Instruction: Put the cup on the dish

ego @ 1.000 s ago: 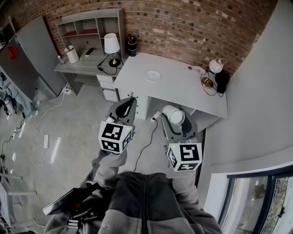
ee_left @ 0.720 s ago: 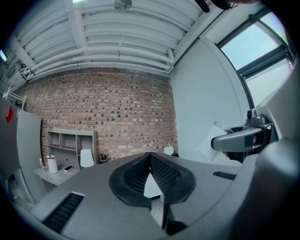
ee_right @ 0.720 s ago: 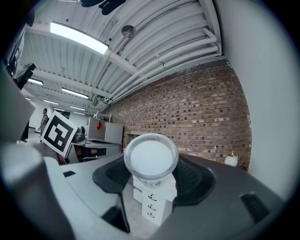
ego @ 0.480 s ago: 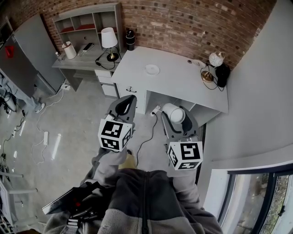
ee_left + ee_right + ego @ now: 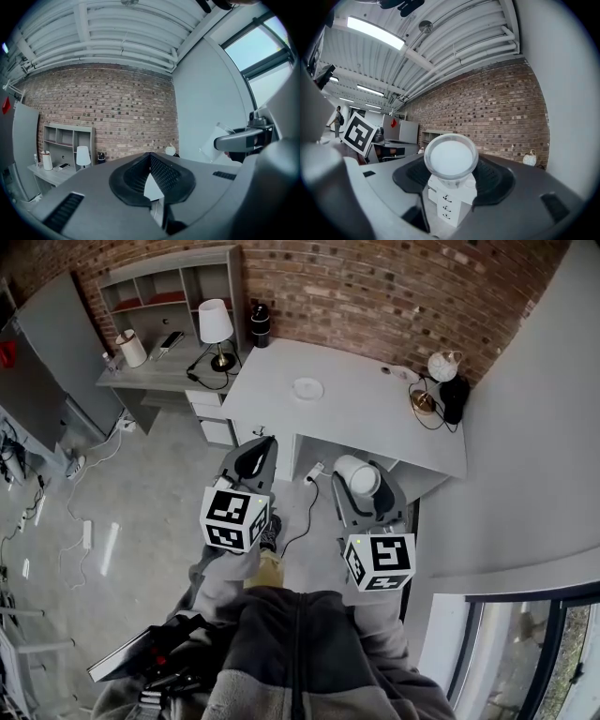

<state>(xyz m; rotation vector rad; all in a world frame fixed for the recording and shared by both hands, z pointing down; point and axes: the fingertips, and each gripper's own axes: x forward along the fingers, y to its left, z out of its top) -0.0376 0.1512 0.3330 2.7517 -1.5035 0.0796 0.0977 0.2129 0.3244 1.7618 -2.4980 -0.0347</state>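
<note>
The right gripper (image 5: 364,487) is clenched on the white cup (image 5: 357,475). The cup sits between its two dark pads with its open mouth turned back toward the gripper's own camera, and in the right gripper view the cup (image 5: 451,158) fills the gap between the jaws of that gripper (image 5: 451,177). The left gripper (image 5: 261,448) is held just beside it, at about the same level. Its jaws are clamped together at the tips with nothing between them, as the left gripper view shows (image 5: 150,161). Both grippers are held out in front of the person over the floor, clear of the furniture. Ahead of the right gripper and somewhat to its left, well apart from it, the white dish (image 5: 307,388) lies bare on the grey worktop (image 5: 375,423). It lies roughly straight ahead of the left gripper. Beyond the dish runs a brick wall (image 5: 375,296), and further left of the left gripper a white-shaded lamp (image 5: 214,324) stands on a lower desk (image 5: 159,376).
</note>
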